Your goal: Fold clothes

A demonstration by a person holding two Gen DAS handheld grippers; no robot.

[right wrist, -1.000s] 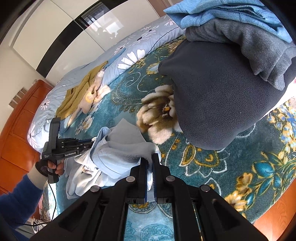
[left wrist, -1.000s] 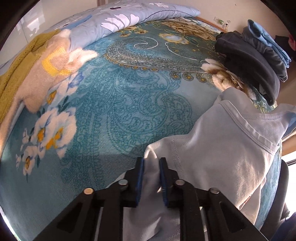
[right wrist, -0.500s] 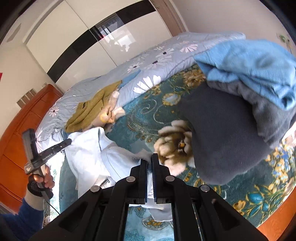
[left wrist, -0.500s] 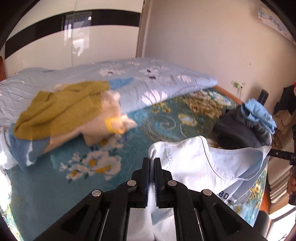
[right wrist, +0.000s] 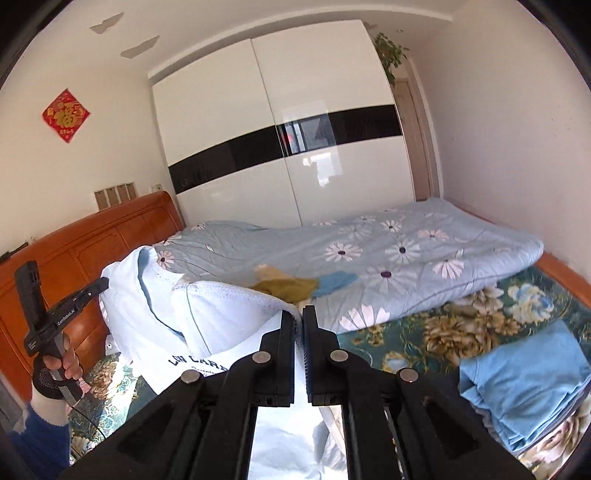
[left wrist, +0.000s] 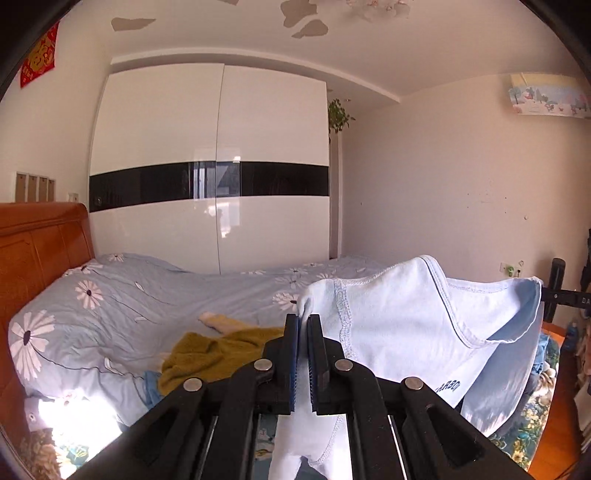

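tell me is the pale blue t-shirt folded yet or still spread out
Not folded: the pale blue printed t-shirt hangs stretched above the bed between the left claw and right claw, each shut on an edge.

We see a white sliding wardrobe [right wrist: 280,147] with a black glossy band across both doors, filling the far wall. Potted plant [right wrist: 389,55] sits at its top right corner. Red paper decoration [right wrist: 65,114] on the left wall. Orange wooden headboard [right wrist: 110,236] at the bed's left end, a row of switch plates [right wrist: 114,194] above it. Pale blue daisy-print duvet [right wrist: 388,251] is bunched along the far side of the bed; teal floral blanket [right wrist: 461,325] covers the near side. Ceiling paint is peeling in patches [left wrist: 306,18]. Small picture strip [left wrist: 546,96] high on the right wall.
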